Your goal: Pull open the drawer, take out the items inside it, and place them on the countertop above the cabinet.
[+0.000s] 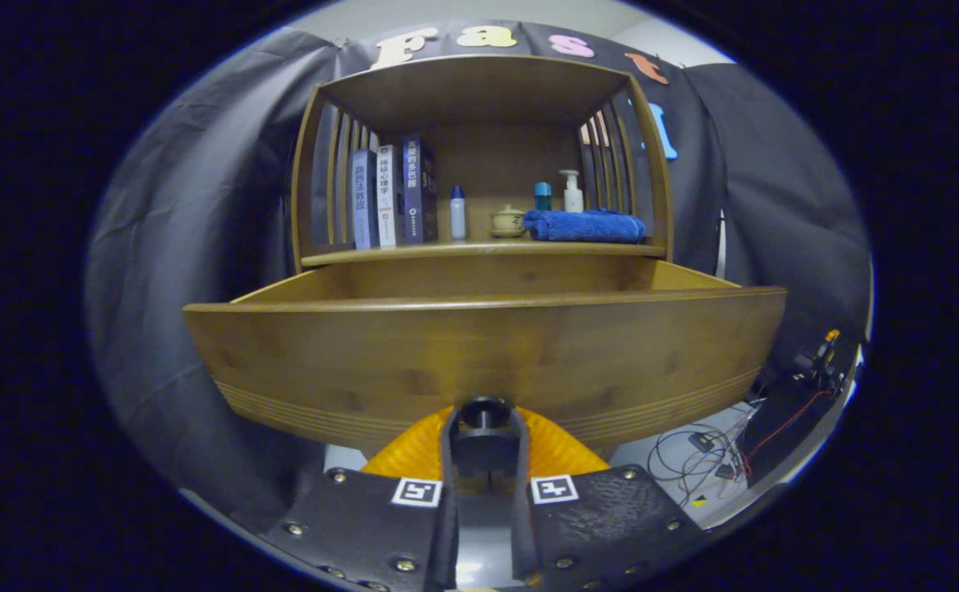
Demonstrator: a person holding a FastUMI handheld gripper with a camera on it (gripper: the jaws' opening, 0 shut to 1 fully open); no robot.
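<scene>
In front of a wooden cabinet (pixel 484 164), the gripper (pixel 484 427) is closing narrowly on a dark round knob (pixel 484 409) at the lower middle of the drawer (pixel 479 353) front. Both fingers are pressing against the sides of the knob, one on each side, so the claw is holding the knob and nothing else.

The drawer is standing pulled out toward the camera, its wide front panel filling the space just ahead of the fingers. Its open top is showing as a shallow wooden box behind the panel, but the camera is sitting too low to show what is lying inside, so the items cannot be told from here.

Above the drawer, the countertop (pixel 414 253) is carrying a row of upright books (pixel 393 197), a small bottle (pixel 457 212), a little lidded pot (pixel 508 222), a folded blue towel (pixel 585 226) and a pump bottle (pixel 572 191). Loose cables (pixel 697 448) are lying on the floor beside the cabinet.

The step in hand appears to be the pull. To do it well, the person should be keeping the pull straight and level along the drawer's line of travel, holding the grip firm so the knob is not slipping, and stopping before the drawer leaves its runners. Releasing and rising above the rim looks like the sensible follow-up.
</scene>
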